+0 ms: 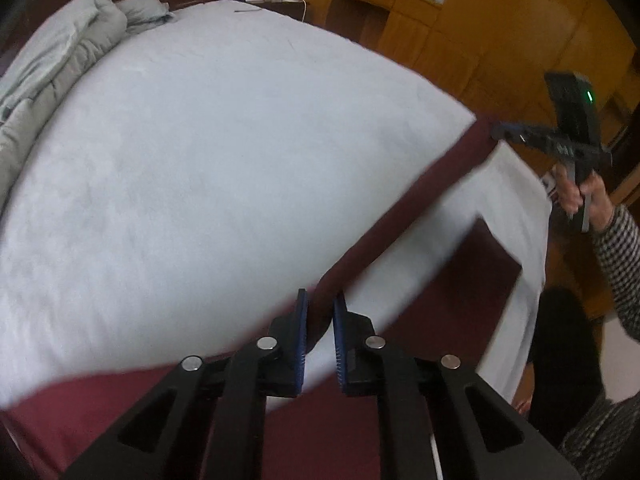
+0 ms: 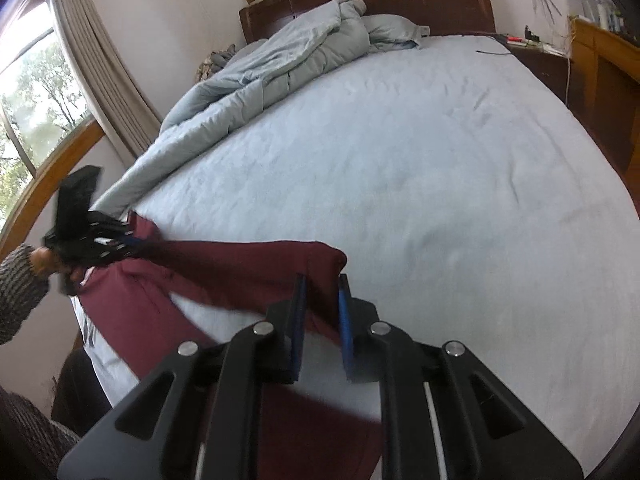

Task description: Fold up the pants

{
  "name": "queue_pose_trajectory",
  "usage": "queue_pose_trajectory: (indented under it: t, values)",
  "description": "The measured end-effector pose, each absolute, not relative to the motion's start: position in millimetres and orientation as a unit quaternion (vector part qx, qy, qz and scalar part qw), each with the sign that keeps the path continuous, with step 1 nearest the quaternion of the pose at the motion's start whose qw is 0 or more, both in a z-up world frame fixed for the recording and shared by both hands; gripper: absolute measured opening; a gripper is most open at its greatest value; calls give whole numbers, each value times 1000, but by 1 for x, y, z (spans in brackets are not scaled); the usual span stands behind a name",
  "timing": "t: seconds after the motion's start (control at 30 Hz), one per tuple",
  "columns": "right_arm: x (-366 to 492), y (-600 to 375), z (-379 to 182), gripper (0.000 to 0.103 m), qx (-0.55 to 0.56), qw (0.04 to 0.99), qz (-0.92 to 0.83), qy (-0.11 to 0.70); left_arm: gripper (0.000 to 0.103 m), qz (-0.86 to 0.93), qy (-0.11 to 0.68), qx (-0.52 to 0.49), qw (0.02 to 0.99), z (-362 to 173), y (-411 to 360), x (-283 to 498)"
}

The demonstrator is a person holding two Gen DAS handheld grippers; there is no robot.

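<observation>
Left wrist view: left gripper [image 1: 320, 320] has its fingers [image 1: 301, 332] clamped on an edge of the maroon pants [image 1: 400, 208]; cloth runs from the pads away up-right as a taut band toward the right gripper [image 1: 516, 136], seen far right w/ a hand [image 1: 580, 192] and checked sleeve [image 1: 620, 264] behind it. Right wrist view: right gripper [image 2: 322, 312] fingers [image 2: 298, 320] closed on the other end of the same garment, pants [image 2: 224, 268] bunched between the pads; fabric stretches left toward the left gripper [image 2: 132, 240], blurred, at frame left. No earlier frame to compare, so jaw motion not assessed. Key relation: pants' long axis lies gripper-to-gripper, roughly along the near edge of the bed [image 2: 400, 160], garment held partly off the sheet, rest draping over the bed edge below. Both hands equally engaged, one per end; neither nearer. Duvet [image 2: 280, 64] is piled at the head end, well apart from the work. Judgement: this looks like the spread/lay-out step, fold not yet made. Next move prob. needs both ends carried together onto open sheet, kept level so the span stays flat. Risk: uneven pull slips one grip, or cloth twists. Which end is waist, which cuffs: cannot tell, blur.
</observation>
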State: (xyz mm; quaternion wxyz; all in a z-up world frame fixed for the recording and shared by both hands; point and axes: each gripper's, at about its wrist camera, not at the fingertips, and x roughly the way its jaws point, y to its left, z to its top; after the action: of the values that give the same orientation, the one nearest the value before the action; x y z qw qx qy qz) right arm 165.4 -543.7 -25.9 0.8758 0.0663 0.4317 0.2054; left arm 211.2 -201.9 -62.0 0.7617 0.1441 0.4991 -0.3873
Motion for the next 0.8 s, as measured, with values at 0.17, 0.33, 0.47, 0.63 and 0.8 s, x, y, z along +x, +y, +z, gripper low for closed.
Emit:
queue_pose_trajectory:
  t: [0.17,0.33,0.47,0.63,0.8]
  values:
    - [115,-538,-70,14,56,850,187,488,11,-379,500,195,754,-95,-215,123]
    - [79,-527,-114,18,65,819,169,545,11,-349,509,188,764,-137,-207,104]
    - [64,-528,-129,66,102,792,150,583,11,-329,517,158,775,-154,-211,106]
    - [41,-540,-110,78,193,792,162,557,13,-324,521,134,778,-156,-199,113]
    - [45,-541,-122,85,261,767,151,566,15,-316,529,100,781,-152,-196,123]
